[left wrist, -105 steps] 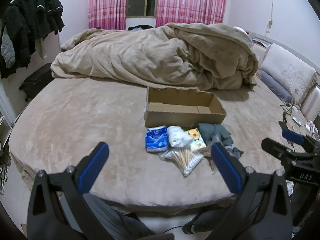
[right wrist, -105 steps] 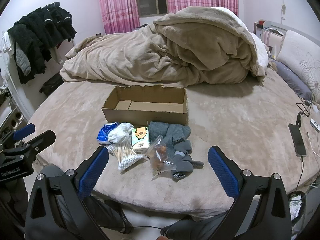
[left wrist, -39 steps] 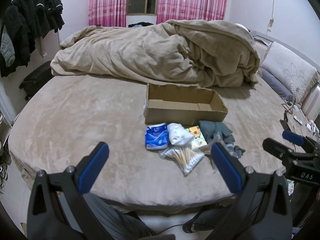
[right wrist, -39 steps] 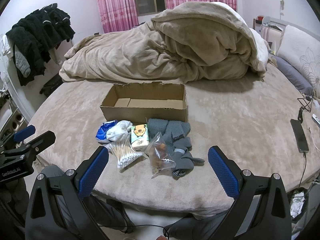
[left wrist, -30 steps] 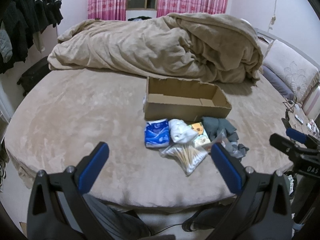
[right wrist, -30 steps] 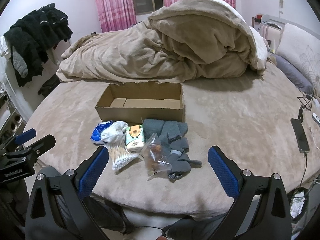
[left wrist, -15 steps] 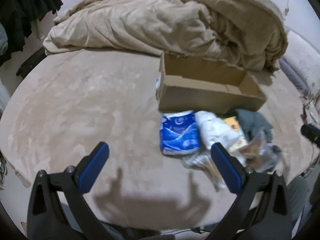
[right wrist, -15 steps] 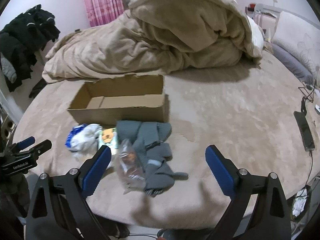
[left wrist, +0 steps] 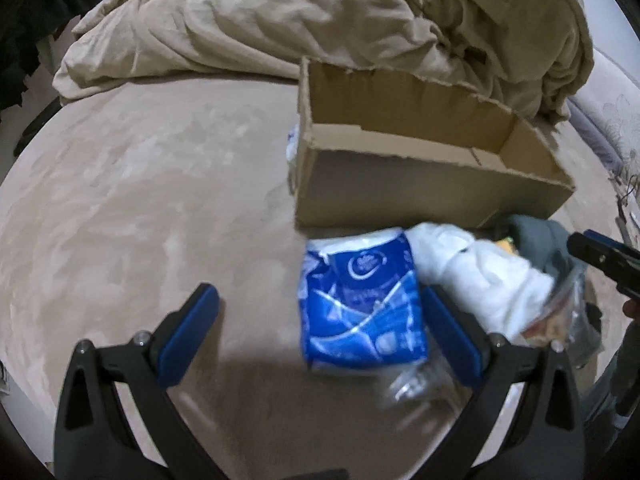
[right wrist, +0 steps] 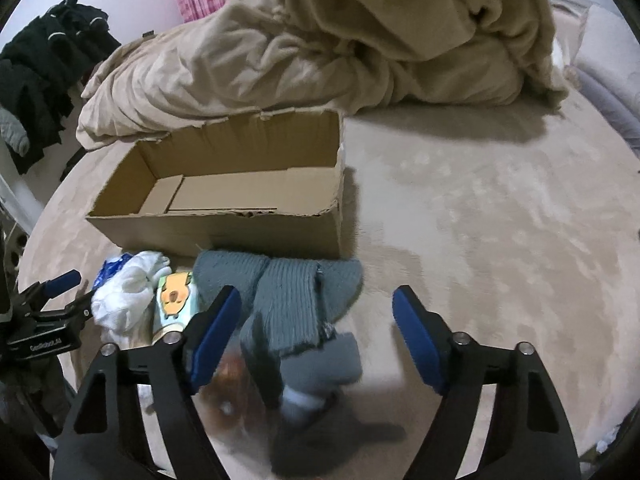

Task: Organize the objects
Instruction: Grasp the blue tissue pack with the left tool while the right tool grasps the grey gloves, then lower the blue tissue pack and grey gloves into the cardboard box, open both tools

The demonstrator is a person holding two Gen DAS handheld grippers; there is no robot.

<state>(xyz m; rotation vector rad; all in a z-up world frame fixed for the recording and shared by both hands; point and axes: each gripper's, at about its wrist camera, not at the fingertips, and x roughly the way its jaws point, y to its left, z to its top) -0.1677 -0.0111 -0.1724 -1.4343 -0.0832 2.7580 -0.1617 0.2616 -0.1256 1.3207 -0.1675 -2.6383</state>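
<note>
An open, empty cardboard box (left wrist: 420,176) (right wrist: 224,200) sits on the bed. In front of it lie a blue tissue pack (left wrist: 360,304), a white sock bundle (left wrist: 480,268) (right wrist: 124,292), a small pack with a cartoon animal (right wrist: 174,300), grey knit gloves (right wrist: 292,300) and a clear bag (right wrist: 228,392). My left gripper (left wrist: 320,316) is open just above the bed, its right finger beside the blue pack. My right gripper (right wrist: 316,332) is open low over the grey gloves.
A rumpled beige duvet (left wrist: 320,20) (right wrist: 360,40) lies piled behind the box. Dark clothes (right wrist: 44,76) hang at the left wall. The beige bed surface (left wrist: 120,200) (right wrist: 500,208) stretches left of the box and right of the gloves.
Both grippers have moved forward and down toward the items in front of the box. The left one now straddles the bed beside the blue pack, the right one hovers over the gloves.
</note>
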